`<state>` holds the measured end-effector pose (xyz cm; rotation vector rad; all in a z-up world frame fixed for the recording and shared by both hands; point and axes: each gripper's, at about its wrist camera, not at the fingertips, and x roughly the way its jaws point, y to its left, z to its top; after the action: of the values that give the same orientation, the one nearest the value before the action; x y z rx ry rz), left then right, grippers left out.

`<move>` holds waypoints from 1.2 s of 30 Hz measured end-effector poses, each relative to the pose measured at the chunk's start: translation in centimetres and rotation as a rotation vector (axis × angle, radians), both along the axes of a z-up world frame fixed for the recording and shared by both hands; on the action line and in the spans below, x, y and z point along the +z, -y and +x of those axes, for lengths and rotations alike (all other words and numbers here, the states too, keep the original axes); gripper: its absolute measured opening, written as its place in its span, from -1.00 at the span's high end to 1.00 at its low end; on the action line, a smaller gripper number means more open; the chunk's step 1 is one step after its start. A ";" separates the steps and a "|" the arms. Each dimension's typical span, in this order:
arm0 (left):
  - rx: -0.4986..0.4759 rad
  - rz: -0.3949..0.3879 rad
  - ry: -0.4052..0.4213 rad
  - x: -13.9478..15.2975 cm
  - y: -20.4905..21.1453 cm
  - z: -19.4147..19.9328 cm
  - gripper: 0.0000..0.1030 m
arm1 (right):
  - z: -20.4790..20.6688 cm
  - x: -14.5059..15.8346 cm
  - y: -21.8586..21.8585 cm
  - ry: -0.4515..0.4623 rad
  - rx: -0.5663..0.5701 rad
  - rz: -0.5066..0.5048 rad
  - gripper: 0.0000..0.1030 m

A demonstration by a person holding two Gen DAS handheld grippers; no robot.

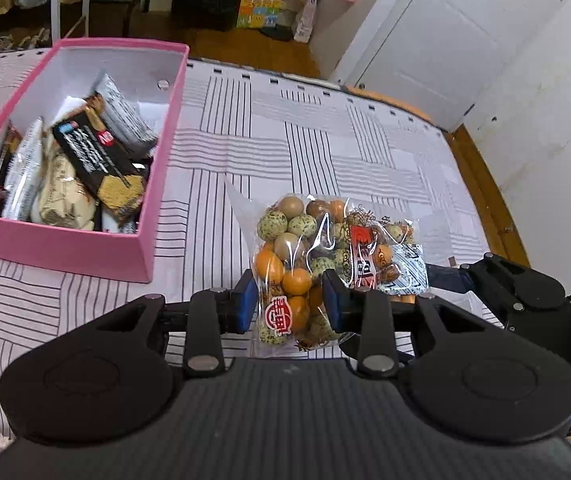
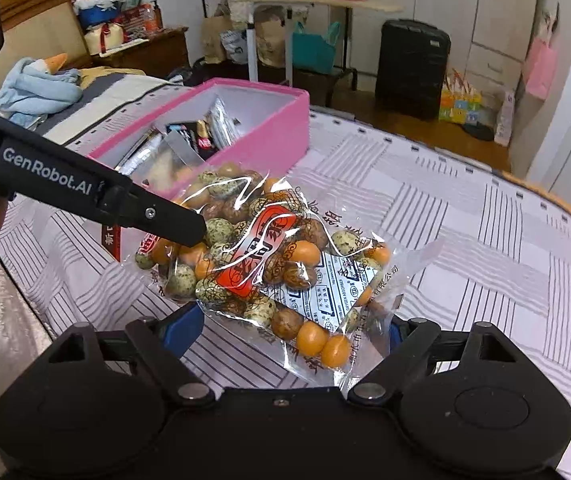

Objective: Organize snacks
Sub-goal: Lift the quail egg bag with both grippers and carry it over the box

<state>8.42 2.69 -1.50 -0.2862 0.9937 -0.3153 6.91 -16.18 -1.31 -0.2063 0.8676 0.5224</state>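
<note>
snack bag [image 1: 317, 256] on bed [image 1: 365, 152] | box [image 1: 65, 240] left, holding packets [image 1: 97, 160]

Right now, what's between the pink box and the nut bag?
Only bare striped sheet between pink box and nut bag, seen in the left wrist view. Left gripper pinches the bag.

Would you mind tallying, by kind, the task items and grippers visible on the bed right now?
Clear bags of mixed coated nuts: 1, pinched by the left gripper.
Pink boxes holding wrapped snacks: 1.
Grippers: 2, the left one and the right gripper, whose fingers stand apart on either side of the bag.
Total: 4. The packets inside the box overlap too much to count.
</note>
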 end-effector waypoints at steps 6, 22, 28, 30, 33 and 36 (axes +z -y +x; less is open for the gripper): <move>0.041 -0.032 0.070 1.8 -2.5 -0.9 0.38 | -0.1 2.4 -1.8 0.066 0.058 0.006 -0.69; 0.247 -0.003 0.121 3.1 -11.3 2.6 0.37 | 7.5 3.8 -10.7 0.089 0.247 0.027 -0.67; 0.337 0.069 0.104 2.2 -14.6 7.5 0.36 | 12.4 2.0 -14.7 0.074 0.269 0.055 -0.67; 0.352 0.086 0.102 1.8 -15.5 9.4 0.36 | 14.2 1.2 -15.5 0.073 0.260 0.072 -0.67; 0.373 0.090 0.113 1.1 -16.6 12.2 0.35 | 16.5 0.3 -16.5 0.087 0.236 0.092 -0.67; 0.383 0.120 0.132 0.4 -16.8 15.0 0.34 | 18.9 -0.5 -16.9 0.045 0.193 0.135 -0.68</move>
<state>23.41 19.45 -1.11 -0.3351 0.8037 0.0730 25.84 0.72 -1.84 -0.1784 0.7695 0.7510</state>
